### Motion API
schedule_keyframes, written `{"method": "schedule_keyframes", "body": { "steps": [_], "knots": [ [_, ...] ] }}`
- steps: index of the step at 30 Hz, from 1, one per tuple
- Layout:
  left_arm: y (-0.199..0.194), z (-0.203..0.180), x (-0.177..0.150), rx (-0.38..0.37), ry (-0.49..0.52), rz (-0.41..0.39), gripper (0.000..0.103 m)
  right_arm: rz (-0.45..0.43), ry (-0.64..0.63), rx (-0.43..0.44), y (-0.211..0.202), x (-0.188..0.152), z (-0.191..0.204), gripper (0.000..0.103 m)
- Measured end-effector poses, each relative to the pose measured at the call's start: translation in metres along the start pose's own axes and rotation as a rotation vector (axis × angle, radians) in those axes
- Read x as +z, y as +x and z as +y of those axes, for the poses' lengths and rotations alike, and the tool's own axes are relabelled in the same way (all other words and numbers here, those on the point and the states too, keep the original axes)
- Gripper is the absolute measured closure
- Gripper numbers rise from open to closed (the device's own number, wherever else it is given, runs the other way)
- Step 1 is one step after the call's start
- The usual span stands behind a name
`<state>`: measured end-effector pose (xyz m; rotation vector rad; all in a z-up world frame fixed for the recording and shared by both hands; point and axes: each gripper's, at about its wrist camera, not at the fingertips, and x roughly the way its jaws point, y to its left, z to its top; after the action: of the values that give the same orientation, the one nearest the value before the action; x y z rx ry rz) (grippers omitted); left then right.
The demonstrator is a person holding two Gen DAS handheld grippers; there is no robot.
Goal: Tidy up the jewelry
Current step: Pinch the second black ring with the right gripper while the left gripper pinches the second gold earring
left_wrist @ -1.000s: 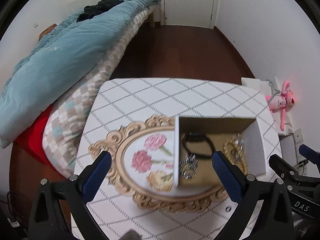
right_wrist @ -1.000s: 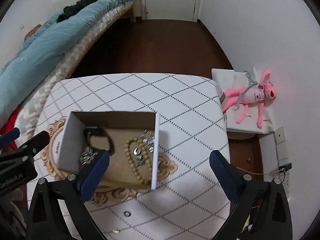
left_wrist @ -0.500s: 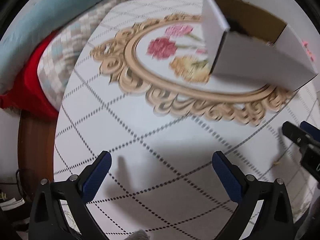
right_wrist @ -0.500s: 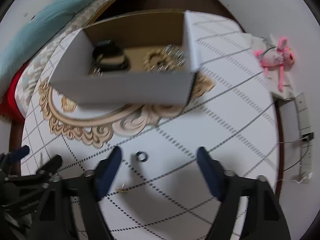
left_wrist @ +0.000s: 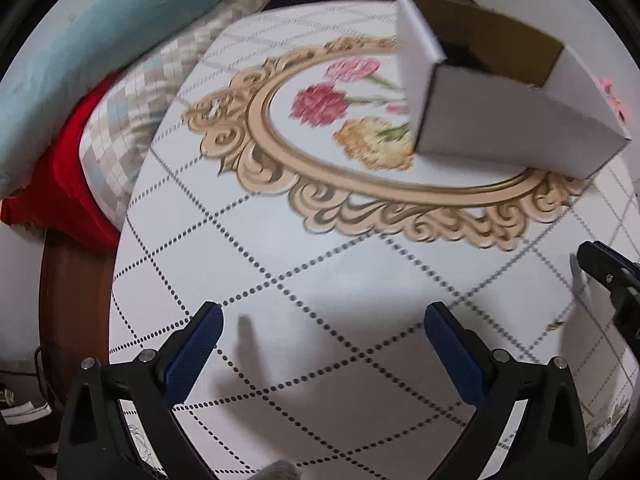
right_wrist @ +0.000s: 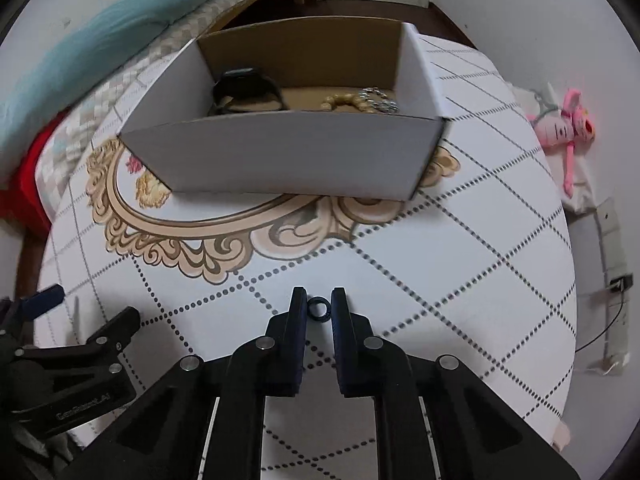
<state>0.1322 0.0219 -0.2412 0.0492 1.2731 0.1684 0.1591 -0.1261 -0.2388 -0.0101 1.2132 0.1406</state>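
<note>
A small dark ring (right_wrist: 319, 307) lies on the white patterned table (right_wrist: 460, 264) in front of the white cardboard box (right_wrist: 288, 156). My right gripper (right_wrist: 319, 300) points down at it and its jaws are closing, the pads touching the ring on both sides. The box holds a black band (right_wrist: 248, 92), a gold beaded bracelet (right_wrist: 344, 100) and a silver chain (right_wrist: 380, 100). My left gripper (left_wrist: 322, 320) stands wide open over bare table with nothing between its fingers. A tiny gold piece (left_wrist: 554, 325) lies to its right, near the right gripper (left_wrist: 608, 280).
The box (left_wrist: 500, 128) sits on the table's ornate floral oval (left_wrist: 328, 104). A bed with a blue blanket (left_wrist: 100, 40) runs along the table's left side. A pink plush toy (right_wrist: 568, 128) lies on the floor to the right. The left gripper (right_wrist: 100, 340) is beside the right one.
Both grippers have come down close to the table in front of the box. The right jaws have gone from wide apart to closed around the ring. The left jaws stayed wide.
</note>
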Motion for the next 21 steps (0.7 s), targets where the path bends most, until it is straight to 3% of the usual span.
{"method": "schedule_keyframes", "body": {
  "steps": [4,9,13,16,18,21],
  "knots": [
    [-0.020,-0.023,-0.004,-0.070,0.015,-0.046,0.000,-0.028,0.069,0.012,-0.019,-0.006,-0.031,0.091],
    [-0.028,-0.067,-0.013,-0.173,0.065,-0.044,0.001,-0.044,0.139,-0.004,-0.035,-0.027,-0.065,0.091],
    [-0.033,-0.093,-0.021,-0.189,0.130,-0.067,0.001,-0.048,0.211,-0.014,-0.037,-0.039,-0.087,0.091],
    [-0.032,-0.106,-0.026,-0.171,0.174,-0.079,0.026,-0.047,0.237,-0.021,-0.035,-0.045,-0.098,0.091],
    [-0.028,-0.112,-0.030,-0.155,0.195,-0.070,0.051,-0.042,0.246,-0.021,-0.032,-0.049,-0.101,0.091],
    [-0.026,-0.110,-0.029,-0.159,0.190,-0.087,0.061,-0.041,0.253,-0.019,-0.030,-0.051,-0.103,0.090]
  ]
}}
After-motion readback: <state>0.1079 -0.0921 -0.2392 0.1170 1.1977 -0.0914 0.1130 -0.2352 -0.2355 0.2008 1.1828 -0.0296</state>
